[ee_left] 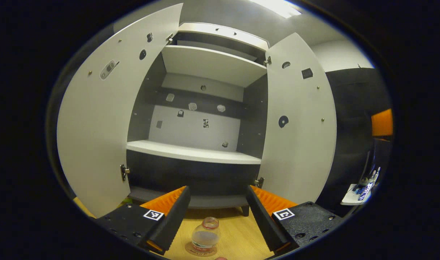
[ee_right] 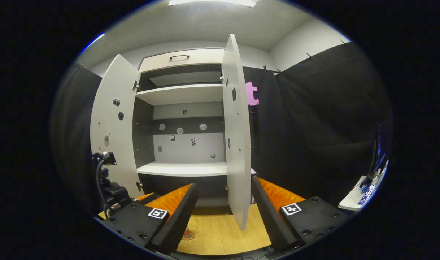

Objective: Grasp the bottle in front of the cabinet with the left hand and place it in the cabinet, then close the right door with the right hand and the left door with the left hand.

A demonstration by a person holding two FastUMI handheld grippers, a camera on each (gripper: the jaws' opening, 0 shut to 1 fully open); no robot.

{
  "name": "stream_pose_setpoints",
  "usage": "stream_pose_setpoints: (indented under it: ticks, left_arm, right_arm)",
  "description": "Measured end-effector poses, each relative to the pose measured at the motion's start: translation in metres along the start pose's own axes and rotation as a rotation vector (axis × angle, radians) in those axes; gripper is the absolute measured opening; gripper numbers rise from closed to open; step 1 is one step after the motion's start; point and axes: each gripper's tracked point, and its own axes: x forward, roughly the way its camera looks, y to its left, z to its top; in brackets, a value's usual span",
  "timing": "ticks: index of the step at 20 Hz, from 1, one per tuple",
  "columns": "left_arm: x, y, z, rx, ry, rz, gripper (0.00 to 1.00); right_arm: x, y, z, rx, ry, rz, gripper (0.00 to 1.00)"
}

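A small clear plastic bottle [ee_left: 205, 234] stands upright on the pale wood-grain tabletop [ee_left: 238, 234] in front of the open cabinet [ee_left: 194, 151], seen in the left gripper view low between the spread fingers of the left gripper [ee_left: 217, 225], which hangs above and short of it, wide open and holding nothing. The bottle looks light and thin-walled, with a reddish cap and a label band near its base; its smooth round body may slip or dent under a hard squeeze, so the mid-body, below the shoulder, seems the safest place to take hold.

The cabinet is matte white board with dark inner sides, flat shelves and small metal hinges. Its left door [ee_left: 97, 126] and right door [ee_left: 299, 122] both stand swung open, each a plain flat panel with a few dark fittings.

In the right gripper view the right gripper [ee_right: 223, 220] waits with its jaws fully apart and empty, the edge of the right door just ahead between its ribbed fingers [ee_right: 277, 196]. The grasp has not yet begun.
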Motion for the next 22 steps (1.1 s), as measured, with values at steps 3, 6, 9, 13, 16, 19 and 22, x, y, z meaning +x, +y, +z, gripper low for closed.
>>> stream_pose_setpoints:
  ticks: [3, 6, 9, 13, 16, 19, 22]
  left_arm:
    - [0.007, -0.002, -0.048, -0.008, 0.057, 0.002, 0.95]
    - [0.009, -0.003, -0.096, -0.011, 0.157, -0.003, 0.95]
    - [0.009, 0.009, -0.136, 0.046, 0.241, 0.006, 0.95]
    - [0.007, 0.015, -0.177, 0.055, 0.323, -0.008, 0.95]
    - [0.002, 0.021, -0.197, 0.057, 0.373, -0.004, 0.96]
    - [0.002, 0.026, -0.199, 0.049, 0.364, -0.006, 0.94]
    - [0.000, 0.031, -0.197, 0.072, 0.377, 0.004, 0.75]
  right_arm:
    - [-0.004, 0.000, -0.006, -0.003, 0.024, 0.005, 0.98]
    - [-0.007, -0.003, -0.010, -0.006, 0.044, 0.006, 0.98]
    - [-0.007, -0.006, -0.014, -0.012, 0.054, 0.001, 0.98]
    - [-0.006, -0.010, -0.019, -0.016, 0.071, -0.009, 0.98]
    - [-0.003, -0.012, -0.021, -0.013, 0.078, -0.016, 0.98]
    - [0.000, -0.011, -0.019, -0.015, 0.068, -0.020, 0.98]
    - [0.006, -0.002, -0.024, -0.008, 0.082, 0.006, 0.98]
